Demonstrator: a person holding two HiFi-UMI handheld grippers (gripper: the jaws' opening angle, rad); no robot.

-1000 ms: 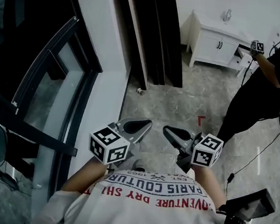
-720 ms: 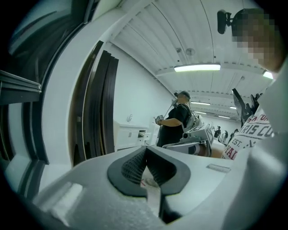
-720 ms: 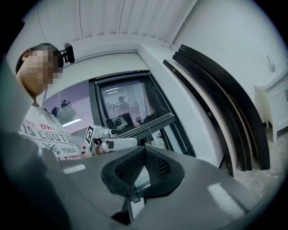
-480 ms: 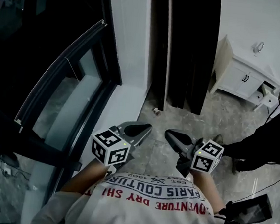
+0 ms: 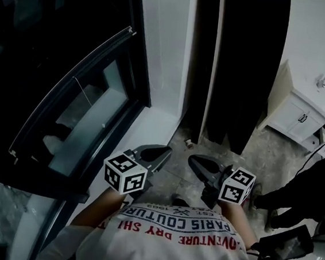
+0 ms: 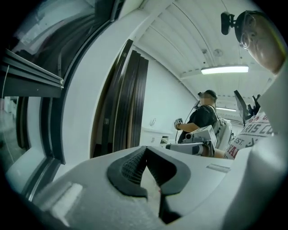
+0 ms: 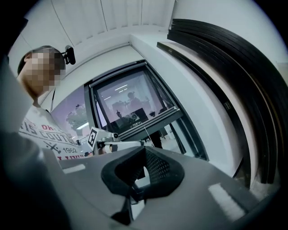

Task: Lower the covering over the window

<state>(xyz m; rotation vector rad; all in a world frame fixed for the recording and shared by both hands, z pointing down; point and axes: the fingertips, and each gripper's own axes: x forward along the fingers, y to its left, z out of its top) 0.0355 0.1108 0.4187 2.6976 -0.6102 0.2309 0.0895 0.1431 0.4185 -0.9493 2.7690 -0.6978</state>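
The window fills the left of the head view, with a dark frame and glass. Its covering is rolled high; the dark bottom rail runs slantwise across the pane, and shows too as the rail and the rail, from which a thin cord hangs. My left gripper and right gripper are held side by side before my chest, right of the window and apart from it. Both are shut and empty, as the left gripper and right gripper show close up.
A white wall pier stands between the window and dark upright panels. A white cabinet is at the right, with another person in black near it. A cable and a screen lie by my right side.
The view has swung toward the window, which now looks nearer and larger. The cabinet and the other person have slid to the right edge. Both grippers stay shut before my chest.
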